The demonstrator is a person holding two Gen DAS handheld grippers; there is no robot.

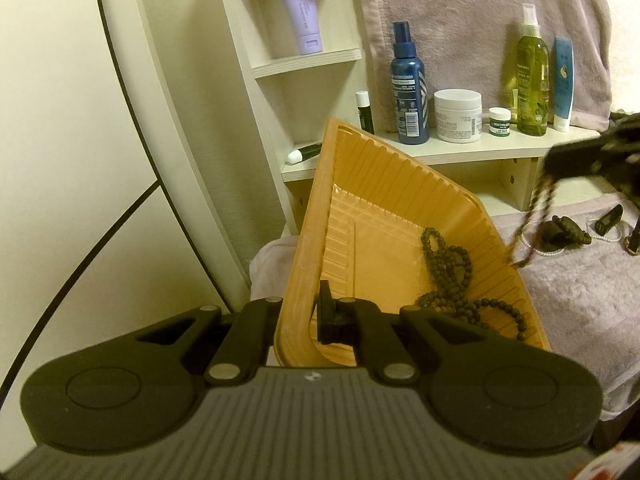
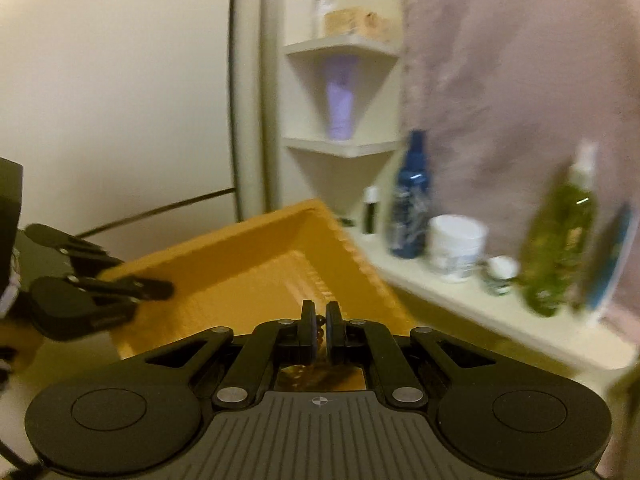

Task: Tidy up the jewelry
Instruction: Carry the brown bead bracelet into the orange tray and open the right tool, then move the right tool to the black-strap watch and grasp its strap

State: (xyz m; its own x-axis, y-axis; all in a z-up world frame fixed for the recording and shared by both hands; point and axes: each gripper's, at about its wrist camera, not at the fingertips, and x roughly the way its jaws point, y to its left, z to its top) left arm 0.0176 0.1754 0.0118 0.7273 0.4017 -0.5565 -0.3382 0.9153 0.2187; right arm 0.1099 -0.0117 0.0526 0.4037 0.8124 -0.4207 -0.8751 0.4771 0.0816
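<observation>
An orange ribbed plastic tray [image 1: 384, 264] is tilted up off the cloth. My left gripper [image 1: 298, 316] is shut on its near rim. A dark brown bead necklace [image 1: 448, 276] lies inside the tray. My right gripper [image 2: 320, 326] is shut on a thin brown-and-gold chain [image 2: 319, 330]. In the left wrist view the right gripper [image 1: 560, 166] hangs the chain [image 1: 532, 224] over the tray's right edge. The tray [image 2: 256, 276] and the left gripper [image 2: 160, 288] also show in the blurred right wrist view.
More jewelry lies on the lilac cloth at the right: a dark brooch [image 1: 566, 232], a pearl strand [image 1: 600, 236]. A white shelf [image 1: 460, 148] behind holds a blue spray bottle [image 1: 410, 88], a white cream jar [image 1: 458, 116], a green bottle [image 1: 532, 80].
</observation>
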